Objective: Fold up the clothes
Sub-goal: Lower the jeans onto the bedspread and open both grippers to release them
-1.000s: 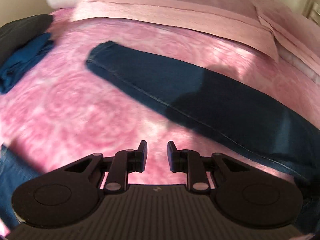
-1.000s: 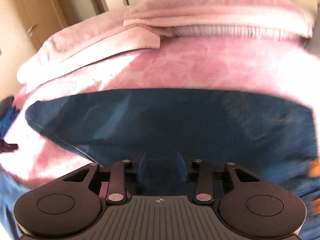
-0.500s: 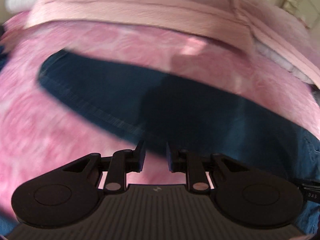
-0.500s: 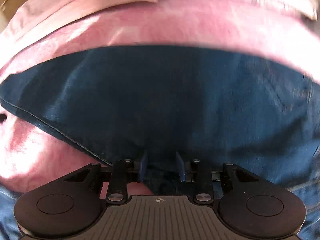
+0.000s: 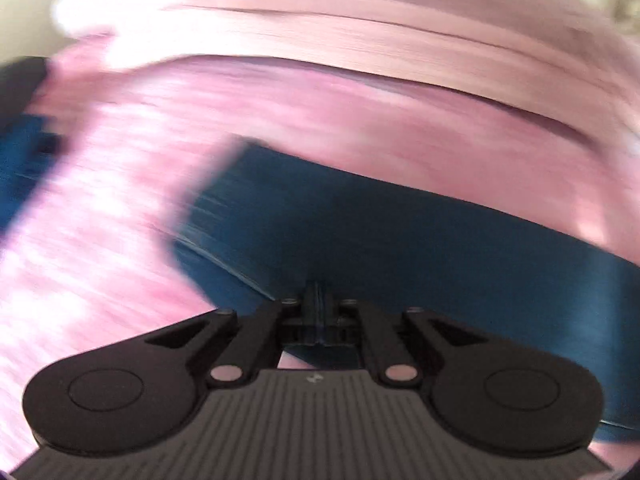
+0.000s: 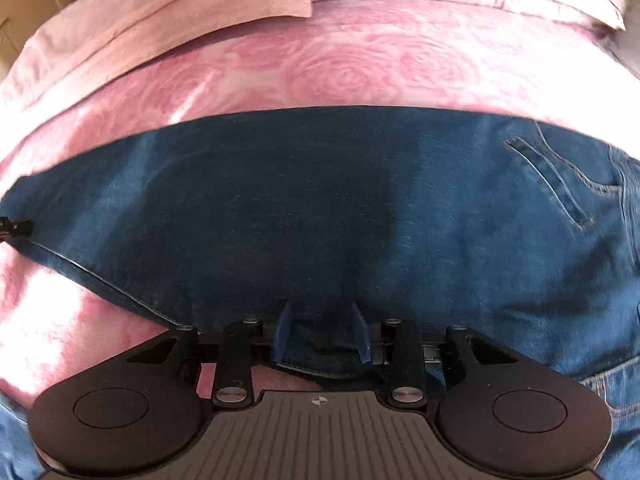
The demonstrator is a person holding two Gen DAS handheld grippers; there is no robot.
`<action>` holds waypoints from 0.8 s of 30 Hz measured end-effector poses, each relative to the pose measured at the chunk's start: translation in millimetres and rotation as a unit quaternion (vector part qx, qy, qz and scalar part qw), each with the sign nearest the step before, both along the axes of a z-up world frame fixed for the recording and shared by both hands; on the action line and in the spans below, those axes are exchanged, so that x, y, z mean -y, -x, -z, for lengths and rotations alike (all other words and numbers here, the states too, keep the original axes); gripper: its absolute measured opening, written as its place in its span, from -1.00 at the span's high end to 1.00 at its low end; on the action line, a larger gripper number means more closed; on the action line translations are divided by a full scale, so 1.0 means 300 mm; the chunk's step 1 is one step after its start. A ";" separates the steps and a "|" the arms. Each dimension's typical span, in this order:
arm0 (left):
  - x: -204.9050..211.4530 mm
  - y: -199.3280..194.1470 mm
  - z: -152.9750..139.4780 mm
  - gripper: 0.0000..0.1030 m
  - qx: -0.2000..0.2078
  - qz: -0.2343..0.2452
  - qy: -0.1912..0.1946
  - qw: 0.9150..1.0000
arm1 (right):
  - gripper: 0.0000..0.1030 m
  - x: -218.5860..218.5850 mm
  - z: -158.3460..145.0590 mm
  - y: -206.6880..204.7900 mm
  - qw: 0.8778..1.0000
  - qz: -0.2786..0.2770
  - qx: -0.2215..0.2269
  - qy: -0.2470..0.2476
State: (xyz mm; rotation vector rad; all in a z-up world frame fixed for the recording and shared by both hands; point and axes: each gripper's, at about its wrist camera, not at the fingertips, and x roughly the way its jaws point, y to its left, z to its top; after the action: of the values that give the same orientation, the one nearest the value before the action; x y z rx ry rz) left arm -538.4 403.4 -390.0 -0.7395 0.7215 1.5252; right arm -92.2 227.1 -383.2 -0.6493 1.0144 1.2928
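A pair of dark blue jeans (image 6: 320, 208) lies flat across a pink rose-patterned bedspread (image 6: 344, 68). In the left wrist view my left gripper (image 5: 319, 312) is shut on the near edge of the jeans leg (image 5: 400, 232), whose hem end points to the upper left; this view is blurred. In the right wrist view my right gripper (image 6: 320, 334) is open, its blue pads straddling the near edge of the jeans at the thigh. A back pocket (image 6: 560, 184) shows at the right.
Pale pink pillows (image 6: 160, 28) lie along the far side of the bed. Other dark and blue clothes (image 5: 20, 160) lie at the left edge of the left wrist view. More denim (image 6: 616, 392) shows at the lower right of the right wrist view.
My left gripper has moved onto the leg's near edge and shut on it. My right gripper has moved down onto the jeans' near edge and stays open.
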 end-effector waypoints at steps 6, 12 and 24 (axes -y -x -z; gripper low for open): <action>-0.018 0.133 -0.087 0.82 0.037 -0.108 -0.029 0.993 | 0.30 0.009 -0.028 -0.021 0.999 0.022 0.033 0.001; 0.025 0.124 -0.050 0.71 0.114 -0.106 -0.016 0.988 | 0.30 0.008 -0.034 -0.020 0.999 0.037 0.026 -0.016; 0.197 -0.186 -0.162 0.76 -0.010 0.039 -0.014 0.999 | 0.30 0.135 -0.124 -0.080 0.994 0.041 0.091 -0.039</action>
State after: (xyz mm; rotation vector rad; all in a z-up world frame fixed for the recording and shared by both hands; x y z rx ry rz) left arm -482.8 344.2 -341.4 -0.6684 0.7339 1.4701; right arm -68.1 186.5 -346.0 -0.6469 0.8301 1.1719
